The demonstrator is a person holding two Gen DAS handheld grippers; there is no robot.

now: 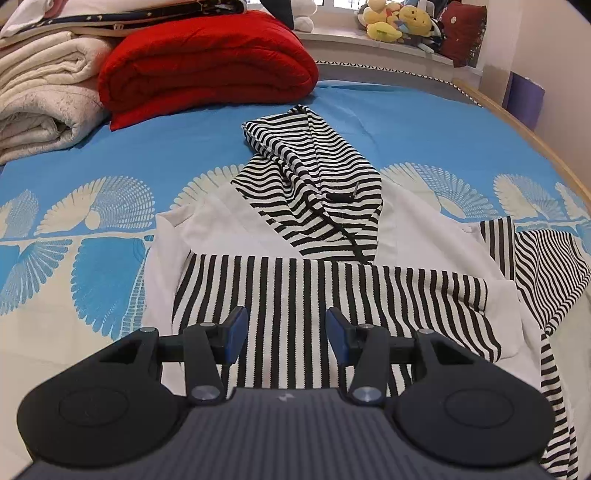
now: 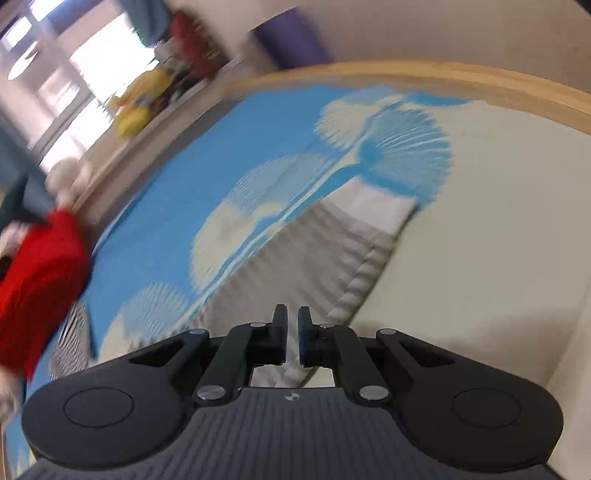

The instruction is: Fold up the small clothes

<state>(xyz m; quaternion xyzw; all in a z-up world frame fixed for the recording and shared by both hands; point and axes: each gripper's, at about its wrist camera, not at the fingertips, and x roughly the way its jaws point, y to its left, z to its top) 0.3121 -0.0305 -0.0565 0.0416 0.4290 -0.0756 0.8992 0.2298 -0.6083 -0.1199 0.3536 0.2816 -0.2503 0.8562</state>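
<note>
We see the hoodie spread on the bed, over the blue sheet with its pale fan pattern. Its body is white, its hood black-and-white striped and lying toward the far side, with a dark drawstring tip on it. One striped sleeve is folded flat across the white body; the other striped sleeve lies out to the right, toward the bed's wooden edge.

Our left gripper hangs over the folded sleeve with its blue-padded fingers about half apart and nothing between them; whether they touch the cloth we cannot tell.

Our right gripper has its jaws nearly together, a thin gap left, and nothing in that gap. The view from it is blurred. Beyond its fingers lies a pale, faintly striped piece of cloth on the sheet, likely part of the hoodie.

At the far end of the bed a red quilt sits folded, touching a stack of cream blankets. On the sill beyond lie soft toys. No containers show in either view.
</note>
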